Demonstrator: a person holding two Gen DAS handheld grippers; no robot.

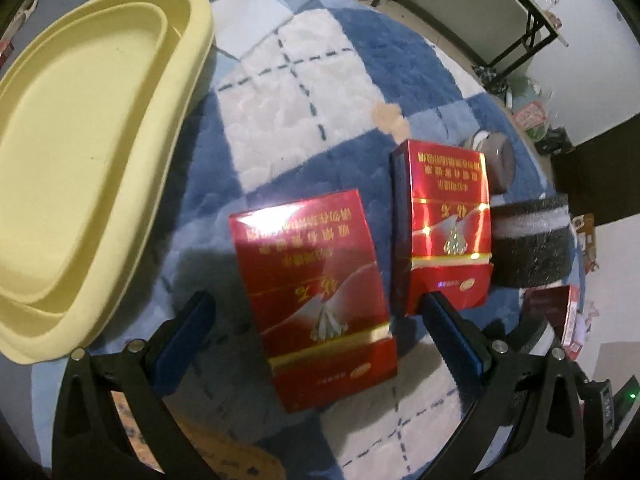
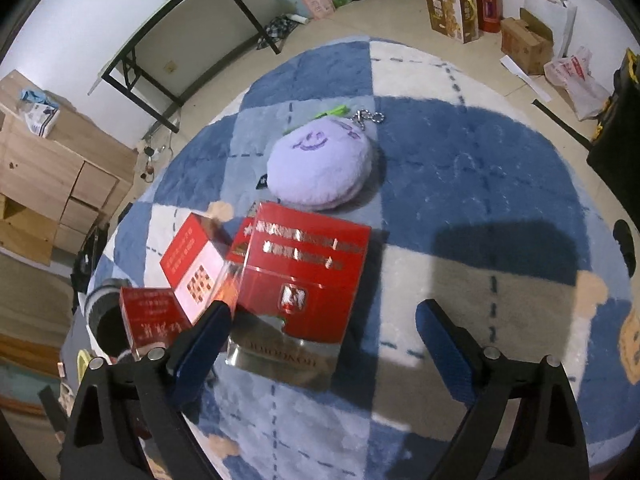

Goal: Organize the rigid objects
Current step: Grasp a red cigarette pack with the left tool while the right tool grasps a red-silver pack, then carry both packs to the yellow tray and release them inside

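In the left wrist view a red cigarette box (image 1: 316, 300) lies flat on the blue-and-white rug between the open fingers of my left gripper (image 1: 320, 320). A second red box (image 1: 448, 224) stands to its right. A yellow tray (image 1: 80, 140) lies empty at the left. In the right wrist view my right gripper (image 2: 320, 324) is open above a red-and-silver box (image 2: 304, 284); its left finger (image 2: 204, 336) is at the box's left edge. Two more red boxes (image 2: 196, 268) (image 2: 152, 316) lie to the left.
A purple plush pouch (image 2: 320, 168) with a keychain lies beyond the boxes. A dark knitted hat (image 1: 532, 240) and a small brown jar (image 1: 496, 156) sit right of the standing box. The rug's edge, a folding table (image 2: 172, 40) and cartons are beyond.
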